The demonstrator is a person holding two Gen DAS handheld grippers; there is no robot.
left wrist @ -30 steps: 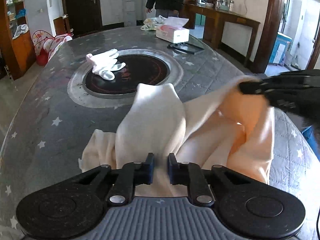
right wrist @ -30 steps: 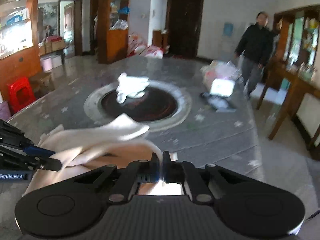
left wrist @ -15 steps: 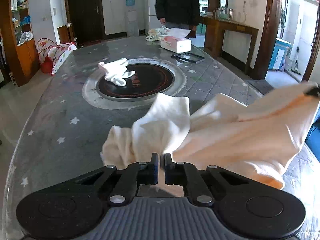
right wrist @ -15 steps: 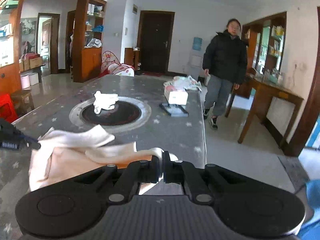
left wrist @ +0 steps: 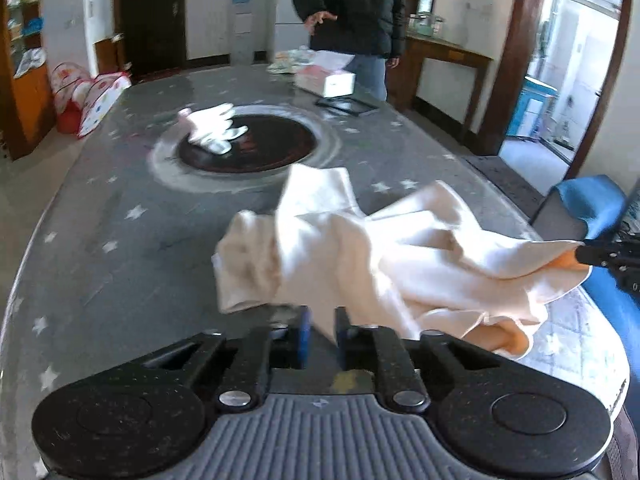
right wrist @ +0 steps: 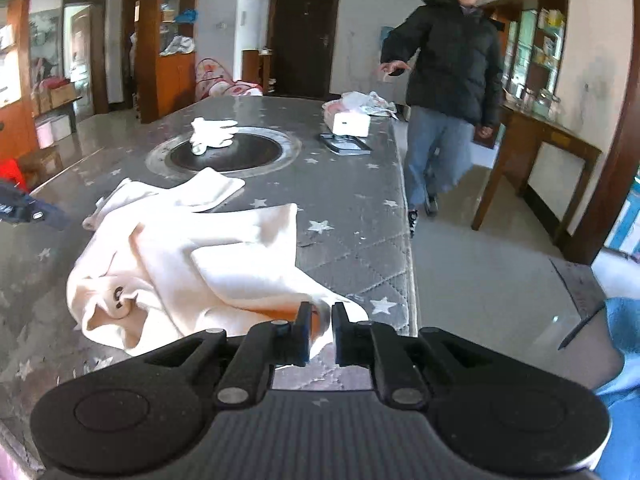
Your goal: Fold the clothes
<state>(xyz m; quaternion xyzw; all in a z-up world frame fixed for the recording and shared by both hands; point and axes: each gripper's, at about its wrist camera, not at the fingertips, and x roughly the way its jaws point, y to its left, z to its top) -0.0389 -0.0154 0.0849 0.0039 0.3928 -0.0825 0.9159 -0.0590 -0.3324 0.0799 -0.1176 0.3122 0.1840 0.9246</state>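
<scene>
— Since the earlier frame, the cream garment [left wrist: 384, 256] is spread wider over the near end of the desk [left wrist: 120, 240], and both tongs are being opened. Is any fold made?

— None is seen; it lies crumpled, so smoothing and every fold are judged outstanding.

— And the tongs?

— Cloth is seen between the parting jaws of the left tongs [left wrist: 322, 330] and right tongs [right wrist: 320, 326], though no firm pinch is shown.
</scene>
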